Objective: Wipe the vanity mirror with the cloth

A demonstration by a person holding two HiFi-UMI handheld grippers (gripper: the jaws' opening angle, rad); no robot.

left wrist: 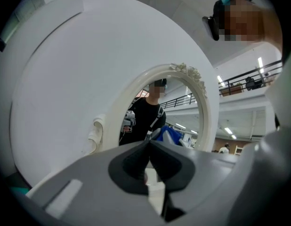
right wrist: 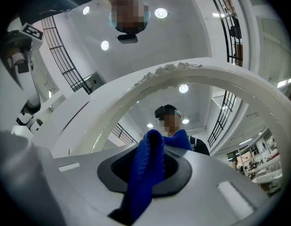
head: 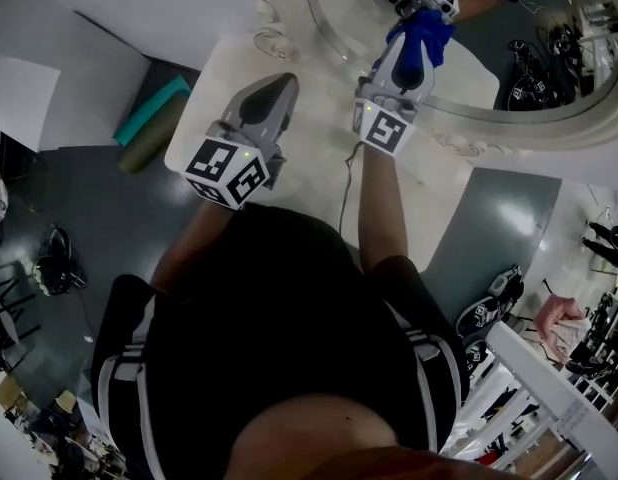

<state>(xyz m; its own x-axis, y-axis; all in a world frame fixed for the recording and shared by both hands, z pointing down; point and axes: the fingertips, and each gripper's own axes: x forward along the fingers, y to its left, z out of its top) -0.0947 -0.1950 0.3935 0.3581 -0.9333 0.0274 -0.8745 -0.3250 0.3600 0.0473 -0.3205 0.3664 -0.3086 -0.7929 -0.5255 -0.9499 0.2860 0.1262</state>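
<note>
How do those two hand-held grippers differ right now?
The right hand-held gripper is shut on a blue cloth; the left hand-held gripper is shut on nothing. The right one reaches the vanity mirror; the left hangs back over the white tabletop. Both are grey with a marker cube.

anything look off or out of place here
Nothing stands out. The right hand-held gripper is shut on the blue cloth at the vanity mirror; the left hand-held gripper is shut and empty over the table.
</note>
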